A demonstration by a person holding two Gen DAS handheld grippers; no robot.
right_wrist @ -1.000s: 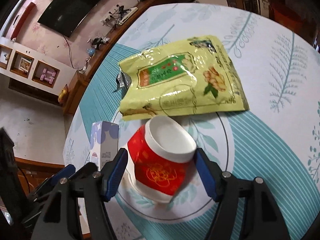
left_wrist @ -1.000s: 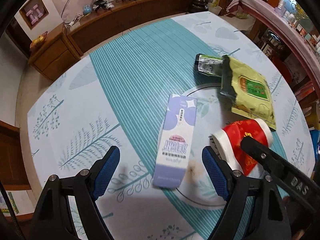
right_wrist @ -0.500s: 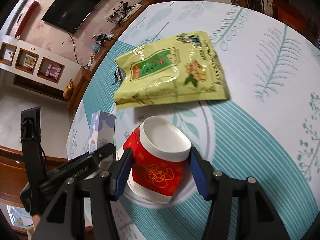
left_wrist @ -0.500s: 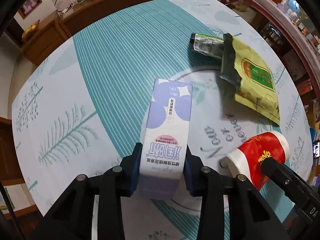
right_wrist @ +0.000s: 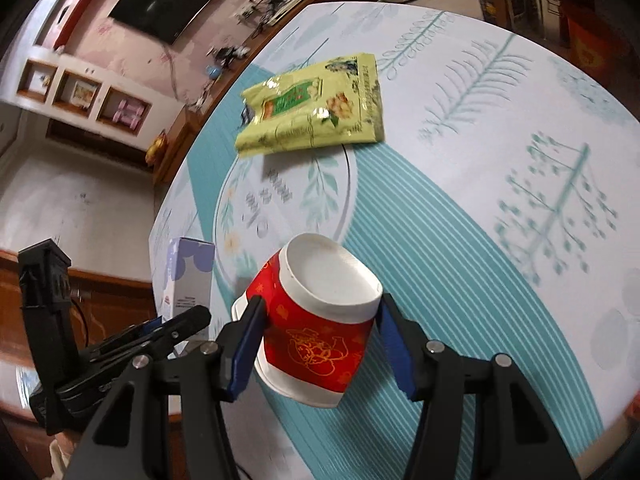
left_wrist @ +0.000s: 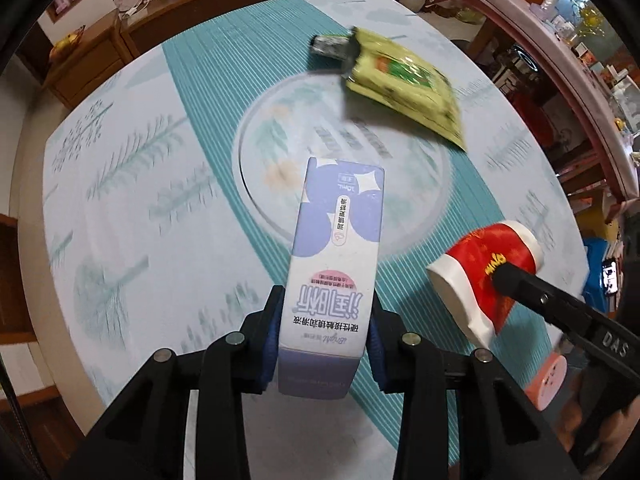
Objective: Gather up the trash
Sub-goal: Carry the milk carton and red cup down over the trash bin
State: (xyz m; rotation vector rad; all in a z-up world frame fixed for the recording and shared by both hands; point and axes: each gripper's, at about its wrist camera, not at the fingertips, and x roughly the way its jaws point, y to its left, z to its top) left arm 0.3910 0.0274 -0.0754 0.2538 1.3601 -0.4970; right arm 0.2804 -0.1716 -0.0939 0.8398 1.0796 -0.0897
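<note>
My left gripper is clamped on the box, my right gripper on the cup; both are raised off the surface. Risk: the squeezed cup may buckle and slip. The pouch remains uncollected.

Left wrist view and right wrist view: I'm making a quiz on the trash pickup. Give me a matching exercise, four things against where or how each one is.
Things:
1. box
2. cup
3. yellow bag
4. dark wrapper

States:
A. lying flat on the table, ungripped
B. clamped in the right gripper
C. partly tucked under the bag's far end
D. clamped in the left gripper

Pairs: 1-D, 2-B, 3-A, 4-C
</note>
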